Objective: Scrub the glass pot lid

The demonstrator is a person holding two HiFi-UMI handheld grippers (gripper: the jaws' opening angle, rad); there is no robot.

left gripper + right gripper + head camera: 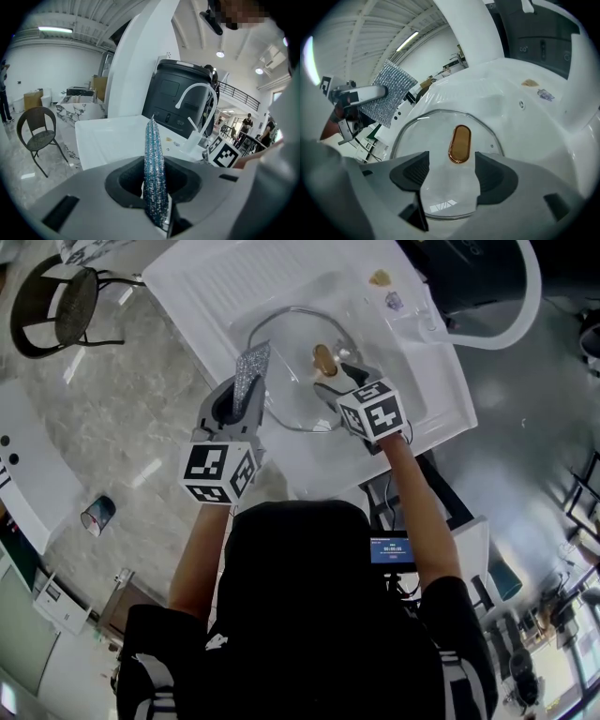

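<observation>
Bright indoor light, frames sharp.
My gripper views warp toward black corners; ceiling strip light glows, white sink washes out.

A dark round chair stands on pale marble floor.

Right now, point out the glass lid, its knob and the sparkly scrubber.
glass lid point(429, 140), right gripper view, clear pane.
knob point(460, 144), right gripper view, brown top.
sparkly scrubber point(153, 164), left gripper view, upright edge.

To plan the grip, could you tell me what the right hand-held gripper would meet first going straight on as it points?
Probably the brown knob of the glass pot lid, which sits just ahead between its open jaws, though depth is hard to judge.
</observation>
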